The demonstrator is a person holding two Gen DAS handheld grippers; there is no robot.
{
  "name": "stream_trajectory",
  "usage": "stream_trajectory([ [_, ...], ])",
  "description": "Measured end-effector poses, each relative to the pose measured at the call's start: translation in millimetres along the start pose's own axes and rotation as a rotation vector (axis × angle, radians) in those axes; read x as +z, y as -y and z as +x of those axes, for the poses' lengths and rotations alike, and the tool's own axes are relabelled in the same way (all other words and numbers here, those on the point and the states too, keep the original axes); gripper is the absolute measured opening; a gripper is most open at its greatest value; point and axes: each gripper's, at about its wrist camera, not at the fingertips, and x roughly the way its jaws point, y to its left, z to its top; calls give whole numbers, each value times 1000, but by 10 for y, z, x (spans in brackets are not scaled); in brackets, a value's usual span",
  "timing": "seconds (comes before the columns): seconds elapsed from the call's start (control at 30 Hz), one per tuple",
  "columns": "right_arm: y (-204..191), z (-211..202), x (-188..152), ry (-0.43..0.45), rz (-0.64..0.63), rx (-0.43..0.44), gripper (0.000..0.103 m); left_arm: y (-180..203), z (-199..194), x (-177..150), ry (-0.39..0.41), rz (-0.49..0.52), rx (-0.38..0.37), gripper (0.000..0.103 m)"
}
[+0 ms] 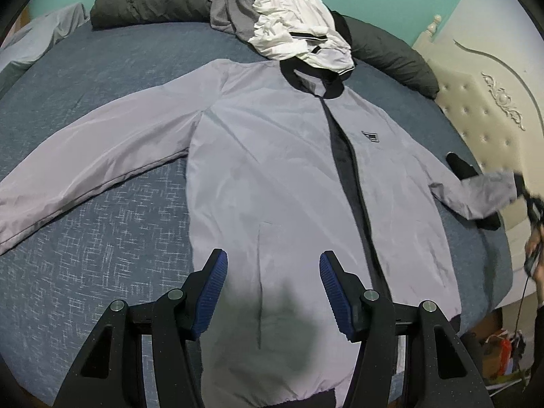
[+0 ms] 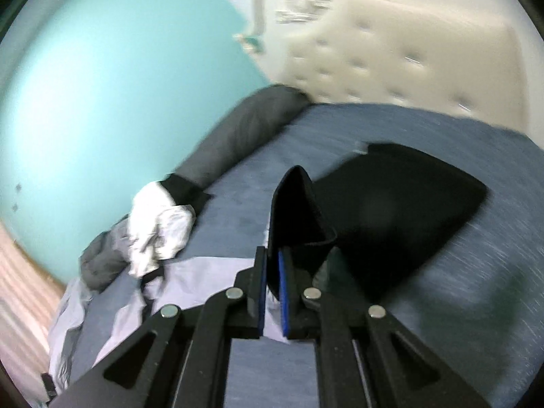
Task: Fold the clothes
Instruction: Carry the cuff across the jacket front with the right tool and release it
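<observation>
The grey jacket (image 1: 272, 156) lay flat, front up, across the blue bed (image 1: 102, 224), its body still unfolded and one sleeve spread wide. My right gripper (image 2: 272, 272) was clamped on the other sleeve's black cuff (image 2: 292, 204), raised off the bed. My left gripper (image 1: 270, 272) hovered open above the hem, holding nothing. I judged the folding barely begun.

Left wrist looks steeply down over the jacket (image 1: 272, 170); right wrist faces the headboard (image 2: 391, 51), sharing the bed (image 1: 102, 221).
</observation>
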Motion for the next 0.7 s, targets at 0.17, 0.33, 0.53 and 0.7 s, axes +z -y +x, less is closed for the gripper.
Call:
stream_trajectory([
  [0.17, -1184, 274, 125, -29, -128, 143, 5, -17, -94, -14, 16, -2, -23, 61],
  [0.33, -2438, 478, -85, -95, -253, 321, 5, -121, -225, -23, 35, -14, -39, 61],
  [0.53, -3726, 668, -835, -274, -409, 532, 5, -307, -354, -84, 51, -36, -46, 62],
  [0.7, -4235, 902, -1783, -460, -525, 592, 5, -483, -395, -156, 45, -72, -42, 63],
])
